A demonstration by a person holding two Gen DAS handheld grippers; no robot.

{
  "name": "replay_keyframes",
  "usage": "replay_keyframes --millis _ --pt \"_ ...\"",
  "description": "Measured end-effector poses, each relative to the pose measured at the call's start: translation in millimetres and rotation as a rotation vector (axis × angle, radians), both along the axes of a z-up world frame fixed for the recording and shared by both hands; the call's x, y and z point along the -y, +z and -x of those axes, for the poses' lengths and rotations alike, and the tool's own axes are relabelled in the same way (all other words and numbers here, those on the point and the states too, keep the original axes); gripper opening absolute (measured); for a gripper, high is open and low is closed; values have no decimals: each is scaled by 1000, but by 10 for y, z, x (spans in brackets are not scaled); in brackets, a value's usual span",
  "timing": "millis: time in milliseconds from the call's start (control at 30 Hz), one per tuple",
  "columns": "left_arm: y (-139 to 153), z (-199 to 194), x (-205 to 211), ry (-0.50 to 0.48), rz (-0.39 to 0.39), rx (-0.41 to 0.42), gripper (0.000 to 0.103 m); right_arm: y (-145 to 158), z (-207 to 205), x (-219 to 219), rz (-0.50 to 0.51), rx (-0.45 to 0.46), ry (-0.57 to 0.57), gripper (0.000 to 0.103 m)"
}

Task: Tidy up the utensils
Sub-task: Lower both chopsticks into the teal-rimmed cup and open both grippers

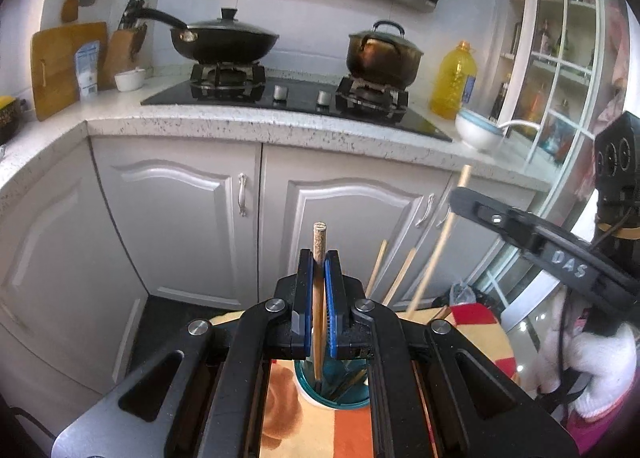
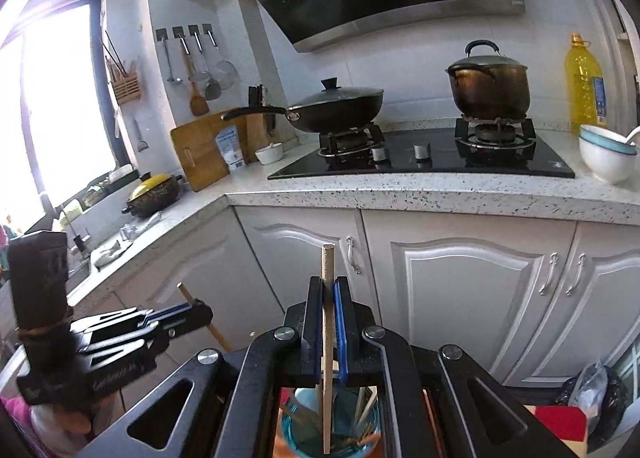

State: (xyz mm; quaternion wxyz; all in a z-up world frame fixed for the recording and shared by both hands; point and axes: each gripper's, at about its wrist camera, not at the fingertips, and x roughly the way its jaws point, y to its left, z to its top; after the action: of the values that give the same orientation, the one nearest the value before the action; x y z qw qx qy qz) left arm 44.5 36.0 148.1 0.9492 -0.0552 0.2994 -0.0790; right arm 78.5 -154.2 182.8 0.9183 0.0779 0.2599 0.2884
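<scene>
In the left wrist view my left gripper [image 1: 319, 258] is shut on a wooden chopstick [image 1: 319, 234] that stands upright, its lower end inside a teal cup [image 1: 308, 388] with other chopsticks [image 1: 400, 274] in it. My right gripper [image 1: 456, 194] reaches in from the right, shut on a pale chopstick [image 1: 462, 180] that slants down toward the cup. In the right wrist view the right gripper [image 2: 329, 282] clamps its chopstick [image 2: 328, 258] above the teal cup [image 2: 296, 434]. At the left, the left gripper [image 2: 204, 310] holds its chopstick [image 2: 185, 291].
The cup stands on an orange and red patterned cloth [image 1: 304, 426]. Ahead are white cabinet doors [image 1: 180, 210] under a speckled counter [image 1: 240, 126] with a hob, a black wok [image 1: 224, 40], a pot [image 1: 382, 56], an oil bottle [image 1: 454, 80] and a white bowl [image 1: 478, 130].
</scene>
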Motion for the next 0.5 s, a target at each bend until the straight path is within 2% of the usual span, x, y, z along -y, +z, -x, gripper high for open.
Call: replay_keyframes --millis 233,500 --pt "-285 -86 139 -8 -45 -24 4 -462 -71 -97 28 -61 -7 5" --pt "-554 -132 198 0 -39 -70 4 -808 60 -63 85 -139 19 5"
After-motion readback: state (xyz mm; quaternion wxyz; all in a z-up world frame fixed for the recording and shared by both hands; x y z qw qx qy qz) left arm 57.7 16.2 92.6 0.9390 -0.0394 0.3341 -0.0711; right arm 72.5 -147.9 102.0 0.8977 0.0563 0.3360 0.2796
